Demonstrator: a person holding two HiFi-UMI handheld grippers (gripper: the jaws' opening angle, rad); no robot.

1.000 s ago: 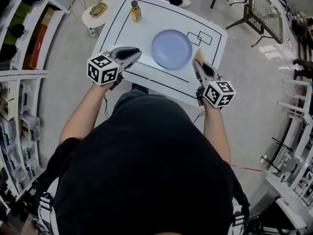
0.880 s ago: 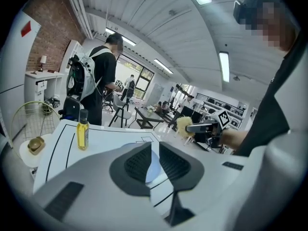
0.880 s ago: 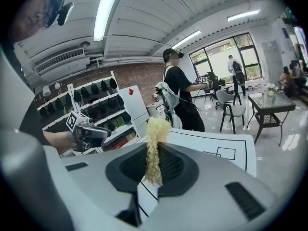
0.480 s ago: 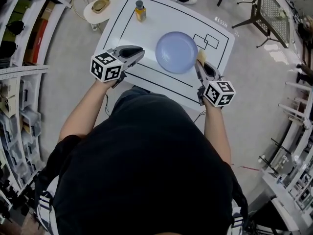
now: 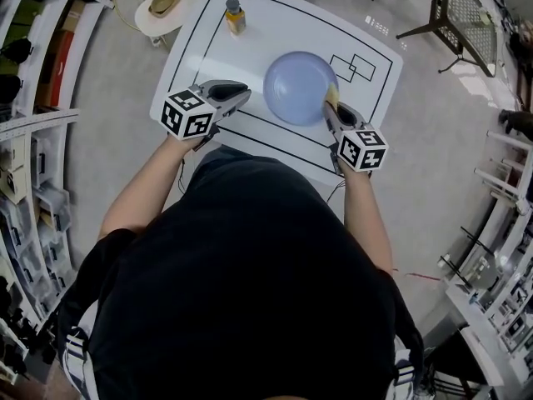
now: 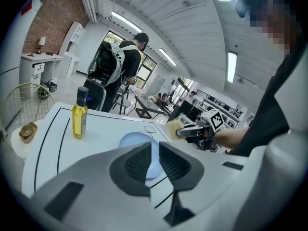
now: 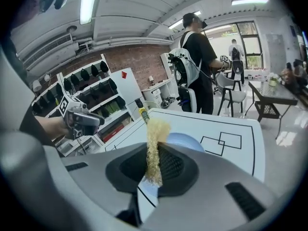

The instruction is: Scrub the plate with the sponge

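- The plate [image 5: 298,86], pale blue and round, is seen lying flat near the middle of the white table [image 5: 250,52], inside a black outline drawn on the top.
- The sponge [image 5: 332,95], yellow and rough, is clenched edge-on between the jaws of the right gripper [image 5: 331,107]; its free end sticks out past the jaw tips.
- In the head view the sponge is placed at the plate's 4 o'clock rim; whether it touches the plate cannot be told.
- In the right gripper view the sponge [image 7: 155,138] stands upright between the pads, with the plate [image 7: 185,141] seen just behind it.
- The left gripper [image 5: 241,92] is held at the plate's 9 o'clock, just beside the rim, with its jaws slightly apart and nothing between them.
- Through that narrow gap the plate [image 6: 137,141] is seen in the left gripper view.
- A bottle [image 5: 233,17] of yellow liquid with a dark cap stands upright at the plate's 11 o'clock, well apart from it.
- Two overlapping outlined rectangles [image 5: 354,65] are drawn on the table at the plate's 2 o'clock.
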